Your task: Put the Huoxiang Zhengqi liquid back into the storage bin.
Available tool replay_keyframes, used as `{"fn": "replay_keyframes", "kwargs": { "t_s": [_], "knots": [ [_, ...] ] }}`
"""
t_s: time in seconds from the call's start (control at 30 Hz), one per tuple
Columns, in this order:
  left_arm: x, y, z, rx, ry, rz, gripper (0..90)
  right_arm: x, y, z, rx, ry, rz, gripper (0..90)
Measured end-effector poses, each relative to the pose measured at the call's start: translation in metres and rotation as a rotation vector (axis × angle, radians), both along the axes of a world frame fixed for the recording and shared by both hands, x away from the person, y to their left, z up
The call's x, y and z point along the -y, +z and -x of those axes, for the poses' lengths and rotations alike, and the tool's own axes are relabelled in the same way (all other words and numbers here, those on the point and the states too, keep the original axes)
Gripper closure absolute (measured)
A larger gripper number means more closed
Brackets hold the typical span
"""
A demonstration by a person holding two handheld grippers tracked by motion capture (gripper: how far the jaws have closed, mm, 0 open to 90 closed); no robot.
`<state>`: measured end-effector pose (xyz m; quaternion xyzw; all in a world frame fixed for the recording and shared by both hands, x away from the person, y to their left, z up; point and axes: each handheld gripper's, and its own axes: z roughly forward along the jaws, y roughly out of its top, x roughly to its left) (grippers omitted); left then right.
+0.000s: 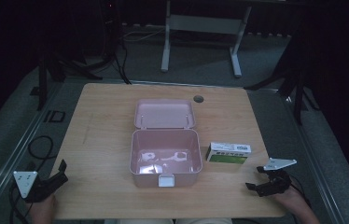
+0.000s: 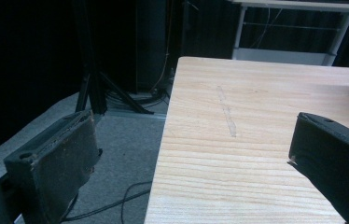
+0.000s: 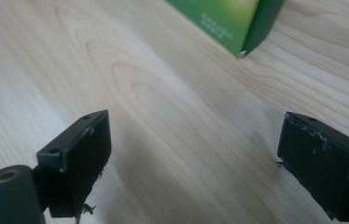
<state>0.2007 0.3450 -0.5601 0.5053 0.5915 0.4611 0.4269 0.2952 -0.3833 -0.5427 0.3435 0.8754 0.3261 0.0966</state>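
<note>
Right gripper (image 1: 259, 179), jaws wide and empty, rests near the green box (image 1: 228, 152), apparently positioned to grasp it.

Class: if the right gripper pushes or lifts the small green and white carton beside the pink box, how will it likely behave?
The carton looks like thin card, so probably light and crushable under a hard squeeze. Lying on a long flat face on the table, it should slide rather than roll or tip. The open right gripper is near it.
</note>
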Motion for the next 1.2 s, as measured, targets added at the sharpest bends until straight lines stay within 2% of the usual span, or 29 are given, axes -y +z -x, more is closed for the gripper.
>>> {"fn": "replay_keyframes", "kwargs": {
  "t_s": [0.07,0.1,0.3,0.47,0.57,0.6,0.63,0.67,0.7,0.87,1.03,1.07,1.2],
  "knots": [
    [0.000,0.000,0.000,-0.001,-0.004,0.000,1.5,-0.004,0.003,0.000,-0.027,0.038,0.040,9.6],
    [0.000,0.000,0.000,0.000,-0.003,0.000,1.5,-0.007,0.005,0.001,-0.019,0.054,0.076,9.6],
    [0.000,0.000,0.000,-0.003,-0.009,-0.002,1.5,-0.016,0.018,0.002,-0.063,0.142,0.184,9.7],
    [0.001,0.000,-0.001,-0.006,-0.015,-0.006,1.5,-0.026,0.025,0.002,-0.103,0.205,0.247,10.7],
    [0.001,0.000,-0.001,-0.008,-0.018,-0.006,1.5,-0.036,0.028,0.002,-0.137,0.268,0.307,12.6],
    [0.001,0.000,-0.001,-0.010,-0.021,-0.006,1.5,-0.039,0.028,0.003,-0.132,0.280,0.332,12.6],
    [0.001,0.000,-0.001,-0.010,-0.021,-0.006,1.5,-0.039,0.028,0.003,-0.132,0.280,0.332,12.6],
    [0.001,0.000,-0.001,-0.011,-0.024,-0.007,1.5,-0.044,0.030,0.002,-0.146,0.307,0.349,12.6],
    [0.001,0.000,-0.001,-0.011,-0.026,-0.006,1.5,-0.051,0.033,0.002,-0.156,0.333,0.388,13.2],
    [0.001,0.000,-0.001,-0.014,-0.030,-0.006,1.5,-0.070,0.042,-0.002,-0.230,0.413,0.474,13.7],
    [0.001,0.000,-0.002,-0.018,-0.037,-0.007,1.5,-0.083,0.050,-0.005,-0.244,0.458,0.529,14.0],
    [0.001,0.000,-0.002,-0.019,-0.038,-0.008,1.5,-0.087,0.051,-0.007,-0.259,0.472,0.543,14.0],
    [0.002,0.000,-0.002,-0.020,-0.041,-0.010,1.5,-0.099,0.057,-0.008,-0.266,0.532,0.581,14.9]
  ]
}}
